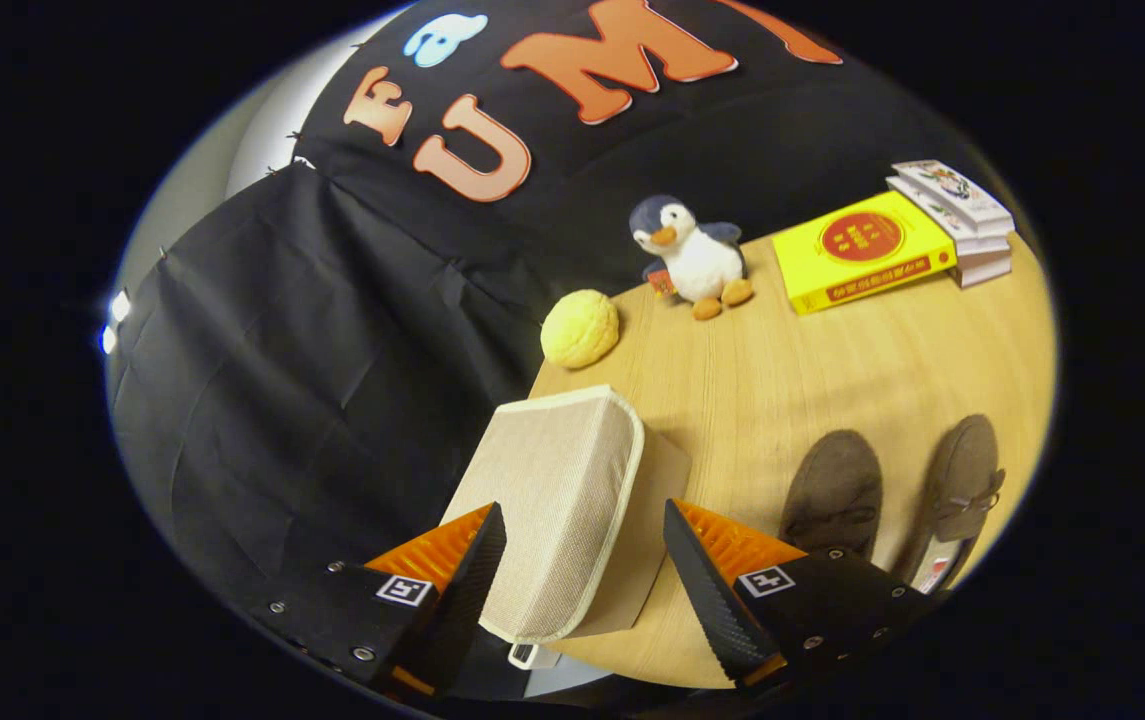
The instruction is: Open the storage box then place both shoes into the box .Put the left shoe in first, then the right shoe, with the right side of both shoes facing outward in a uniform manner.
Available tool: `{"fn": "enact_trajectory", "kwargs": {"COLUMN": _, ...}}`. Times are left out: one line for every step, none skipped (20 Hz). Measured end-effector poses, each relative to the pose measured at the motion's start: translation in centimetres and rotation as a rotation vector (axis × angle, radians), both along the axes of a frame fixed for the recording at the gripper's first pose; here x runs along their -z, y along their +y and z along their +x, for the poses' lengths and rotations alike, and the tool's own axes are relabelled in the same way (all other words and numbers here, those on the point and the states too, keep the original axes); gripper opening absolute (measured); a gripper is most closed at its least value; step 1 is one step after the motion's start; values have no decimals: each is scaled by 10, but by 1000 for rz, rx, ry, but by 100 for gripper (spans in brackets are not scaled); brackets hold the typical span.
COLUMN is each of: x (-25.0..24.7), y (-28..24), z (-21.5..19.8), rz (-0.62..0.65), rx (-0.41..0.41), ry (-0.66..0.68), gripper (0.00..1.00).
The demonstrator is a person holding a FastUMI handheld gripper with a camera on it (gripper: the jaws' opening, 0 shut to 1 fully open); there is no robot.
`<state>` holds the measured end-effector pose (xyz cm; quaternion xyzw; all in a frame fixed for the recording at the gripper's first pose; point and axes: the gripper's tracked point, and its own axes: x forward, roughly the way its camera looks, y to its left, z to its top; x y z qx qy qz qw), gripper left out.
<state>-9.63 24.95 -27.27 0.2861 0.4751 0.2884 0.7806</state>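
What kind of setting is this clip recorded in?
Likely a staged recording booth, not a real home: a wooden table backed by black cloth, with props like a penguin toy. The hand-held gripper is open around a fabric box.

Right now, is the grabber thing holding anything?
Gripper: open, holding nothing; the beige storage box sits between its fingers, lid still shut.
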Motion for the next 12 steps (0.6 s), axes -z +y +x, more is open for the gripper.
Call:
{"fn": "enact_trajectory", "kwargs": {"x": 5, "y": 4, "z": -2, "rz": 9, "rx": -13, "ry": 22, "gripper": 95}}
{"fn": "enact_trajectory", "kwargs": {"x": 12, "y": 10, "z": -3, "rz": 18, "rx": -30, "ry": 36, "gripper": 95}}
{"fn": "enact_trajectory", "kwargs": {"x": 19, "y": 17, "z": -4, "rz": 23, "rx": -45, "ry": 51, "gripper": 95}}
{"fn": "enact_trajectory", "kwargs": {"x": 25, "y": 24, "z": -6, "rz": 35, "rx": -66, "ry": 63, "gripper": 95}}
{"fn": "enact_trajectory", "kwargs": {"x": 31, "y": 29, "z": -8, "rz": 40, "rx": -83, "ry": 82, "gripper": 95}}
{"fn": "enact_trajectory", "kwargs": {"x": 35, "y": 36, "z": -13, "rz": 56, "rx": -102, "ry": 95, "gripper": 95}}
{"fn": "enact_trajectory", "kwargs": {"x": 41, "y": 42, "z": -16, "rz": 67, "rx": -112, "ry": 110, "gripper": 95}}
{"fn": "enact_trajectory", "kwargs": {"x": 42, "y": 45, "z": -21, "rz": 89, "rx": -123, "ry": 120, "gripper": 95}}
{"fn": "enact_trajectory", "kwargs": {"x": 44, "y": 47, "z": -22, "rz": 107, "rx": -123, "ry": 127, "gripper": 95}}
{"fn": "enact_trajectory", "kwargs": {"x": 43, "y": 50, "z": -24, "rz": 129, "rx": -122, "ry": 135, "gripper": 95}}
{"fn": "enact_trajectory", "kwargs": {"x": 45, "y": 54, "z": -24, "rz": 149, "rx": -117, "ry": 145, "gripper": 95}}
{"fn": "enact_trajectory", "kwargs": {"x": 45, "y": 56, "z": -26, "rz": 169, "rx": -114, "ry": 154, "gripper": 95}}
